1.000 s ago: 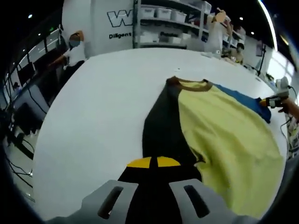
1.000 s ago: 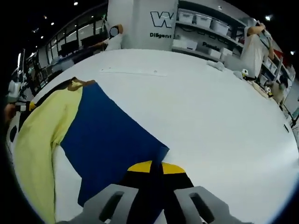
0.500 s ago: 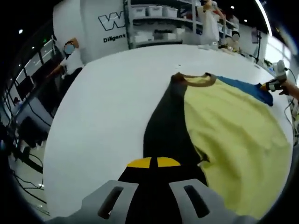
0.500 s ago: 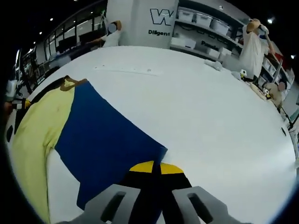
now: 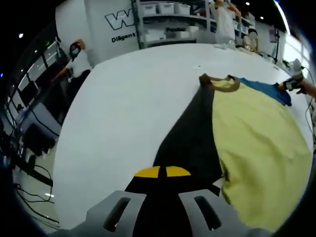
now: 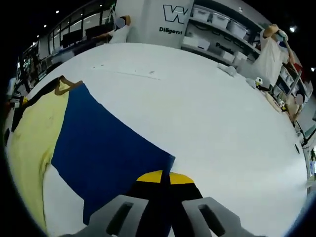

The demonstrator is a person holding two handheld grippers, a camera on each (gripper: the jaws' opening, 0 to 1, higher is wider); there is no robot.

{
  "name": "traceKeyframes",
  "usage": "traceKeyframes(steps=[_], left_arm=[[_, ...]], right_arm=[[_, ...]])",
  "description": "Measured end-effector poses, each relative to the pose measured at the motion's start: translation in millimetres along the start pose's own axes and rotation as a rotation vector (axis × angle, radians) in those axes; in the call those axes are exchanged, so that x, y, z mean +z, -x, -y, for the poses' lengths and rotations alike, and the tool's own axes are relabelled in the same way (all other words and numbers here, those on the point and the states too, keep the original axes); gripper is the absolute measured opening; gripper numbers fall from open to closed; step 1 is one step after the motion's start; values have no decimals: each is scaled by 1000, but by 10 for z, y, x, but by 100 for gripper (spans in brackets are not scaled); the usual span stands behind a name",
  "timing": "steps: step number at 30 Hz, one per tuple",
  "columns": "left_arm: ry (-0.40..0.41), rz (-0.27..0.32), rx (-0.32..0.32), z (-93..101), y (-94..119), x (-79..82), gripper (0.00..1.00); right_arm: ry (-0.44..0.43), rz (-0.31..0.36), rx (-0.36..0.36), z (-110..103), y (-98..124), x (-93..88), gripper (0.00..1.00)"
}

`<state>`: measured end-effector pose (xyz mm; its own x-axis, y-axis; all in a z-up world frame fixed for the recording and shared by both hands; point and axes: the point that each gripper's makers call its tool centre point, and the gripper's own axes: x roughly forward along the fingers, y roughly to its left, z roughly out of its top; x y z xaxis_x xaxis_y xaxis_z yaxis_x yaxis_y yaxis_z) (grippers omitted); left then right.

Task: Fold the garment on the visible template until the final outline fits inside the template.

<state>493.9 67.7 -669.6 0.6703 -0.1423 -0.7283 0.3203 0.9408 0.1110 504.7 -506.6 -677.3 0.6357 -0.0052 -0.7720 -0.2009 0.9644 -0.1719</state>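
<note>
Garment (image 5: 256,143) fabric lay spread flat on the white worktop (image 5: 128,103), a T-shirt with a pale yellow body, a black sleeve (image 5: 190,138) on one side, a blue sleeve (image 6: 106,148) on the other and a brown collar (image 5: 219,81). In the left gripper view the black sleeve ran from the collar down to the left gripper (image 5: 162,173), whose yellow-tipped fingers (image 5: 147,172) were pressed together over the end of that sleeve, apparently pinching it. In the right gripper view the blue sleeve stretched from the collar (image 6: 66,85) to the right gripper (image 6: 162,177), whose fingers (image 6: 148,177) were likewise closed at the sleeve's corner, seemingly gripping the cloth. Far across the shirt in the left gripper view, the other gripper (image 5: 291,84) sat at the tip of the blue sleeve beside a hand at the frame edge. No template outline could be made out on the worktop. Beyond the worktop stood a white wall with a large dark logo (image 6: 175,12) and shelving (image 6: 222,29) stacked with pale bins. A person in a white top (image 5: 76,59) stood near the far left edge of the worktop in the left gripper view, and another person in white (image 6: 271,47) stood at the right in the right gripper view, arms raised.
</note>
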Motion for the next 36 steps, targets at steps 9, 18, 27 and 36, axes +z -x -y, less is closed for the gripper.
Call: traceKeyframes(steps=[9, 18, 27, 36], left_arm=[[-18, -11, 22, -45, -10, 0, 0], [20, -8, 28, -58, -11, 2, 1], [36, 16, 27, -15, 73, 39, 33], [150, 140, 32, -80, 293, 207, 62]], right_arm=[[-8, -4, -17, 44, -21, 9, 0], [-14, -8, -25, 72, -23, 6, 0], [-109, 26, -3, 30, 20, 43, 14], [-190, 83, 58, -86, 186, 112, 59]])
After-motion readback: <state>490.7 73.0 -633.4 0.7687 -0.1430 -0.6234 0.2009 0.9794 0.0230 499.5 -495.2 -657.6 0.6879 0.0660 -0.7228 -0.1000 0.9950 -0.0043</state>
